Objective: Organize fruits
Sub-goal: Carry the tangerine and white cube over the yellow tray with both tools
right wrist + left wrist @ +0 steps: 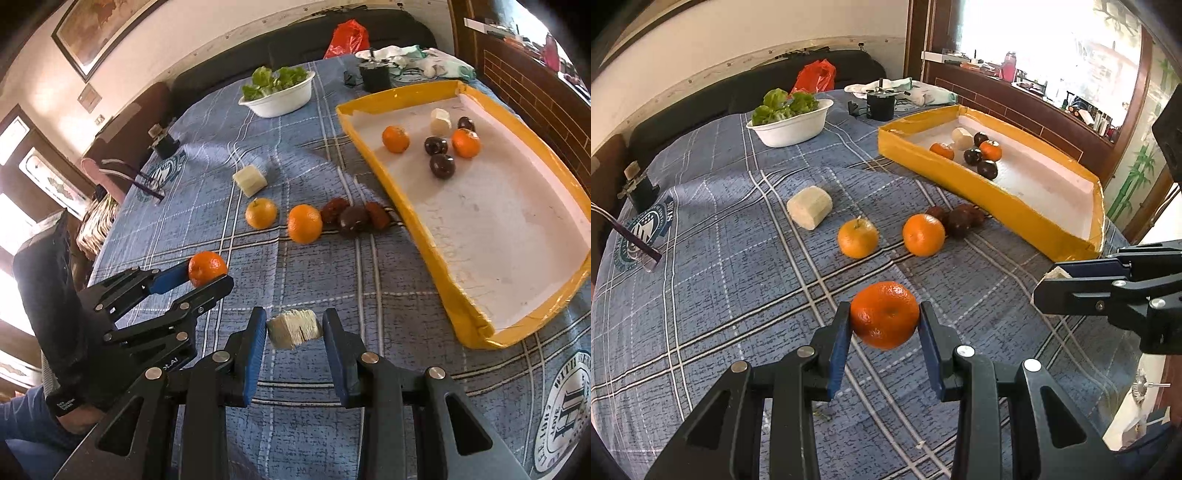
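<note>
My left gripper (884, 317) is shut on an orange mandarin (884, 314) and holds it above the blue plaid cloth; it also shows in the right wrist view (207, 267). My right gripper (294, 328) is shut on a pale peeled chunk (293, 328); it shows at the right in the left wrist view (1049, 282). A yellow-walled tray (436, 266) holds two mandarins, three dark fruits and a pale chunk. On the cloth lie two oranges (857, 237) (923, 234), dark fruits (960, 218) and another pale chunk (809, 207).
A white bowl of lettuce (792, 125) stands at the back of the table. A black cup (881, 103), white cloths and a red bag (816, 75) are behind it. A small black stand (641, 186) and glasses (635, 240) sit at the left edge.
</note>
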### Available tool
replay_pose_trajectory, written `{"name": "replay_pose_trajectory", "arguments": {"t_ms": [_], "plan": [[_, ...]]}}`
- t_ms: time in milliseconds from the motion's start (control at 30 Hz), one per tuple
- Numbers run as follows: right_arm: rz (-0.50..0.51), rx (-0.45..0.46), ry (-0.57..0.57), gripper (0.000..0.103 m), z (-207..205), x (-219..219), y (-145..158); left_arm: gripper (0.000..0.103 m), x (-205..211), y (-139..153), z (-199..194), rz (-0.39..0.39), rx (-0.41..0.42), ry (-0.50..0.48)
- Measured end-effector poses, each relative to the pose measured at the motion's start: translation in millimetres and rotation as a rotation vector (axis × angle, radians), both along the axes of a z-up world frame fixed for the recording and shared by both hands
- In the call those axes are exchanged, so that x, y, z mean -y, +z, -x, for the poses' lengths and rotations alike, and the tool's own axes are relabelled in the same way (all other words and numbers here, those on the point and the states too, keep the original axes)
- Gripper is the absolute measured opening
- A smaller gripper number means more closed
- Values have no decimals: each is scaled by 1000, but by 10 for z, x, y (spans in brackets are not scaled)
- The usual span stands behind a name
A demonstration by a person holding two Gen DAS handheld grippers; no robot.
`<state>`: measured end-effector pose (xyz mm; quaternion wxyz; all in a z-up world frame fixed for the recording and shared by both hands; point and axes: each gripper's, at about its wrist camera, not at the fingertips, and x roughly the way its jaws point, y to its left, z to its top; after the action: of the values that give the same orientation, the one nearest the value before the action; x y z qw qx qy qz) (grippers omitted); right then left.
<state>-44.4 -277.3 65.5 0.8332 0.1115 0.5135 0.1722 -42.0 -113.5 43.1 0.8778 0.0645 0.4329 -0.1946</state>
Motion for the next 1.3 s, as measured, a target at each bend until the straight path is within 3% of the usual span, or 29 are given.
{"name": "replay_pose_trajectory", "arguments": {"t_ms": [333, 633, 967, 1300], "plan": [[-34, 25, -108, 34, -86, 614, 164, 35, 394, 280, -177, 59, 18, -47], [-62, 28, -225, 34, -385, 1399, 261, 35, 1142, 495, -466, 97, 11, -141], [-92, -55, -307, 34, -976, 1989, 60, 35, 1970, 225, -761, 90, -71, -206], [-46, -97, -276, 34, -1591, 2026, -236, 35, 2263, -22, -1023, 61, -116, -183]]}}
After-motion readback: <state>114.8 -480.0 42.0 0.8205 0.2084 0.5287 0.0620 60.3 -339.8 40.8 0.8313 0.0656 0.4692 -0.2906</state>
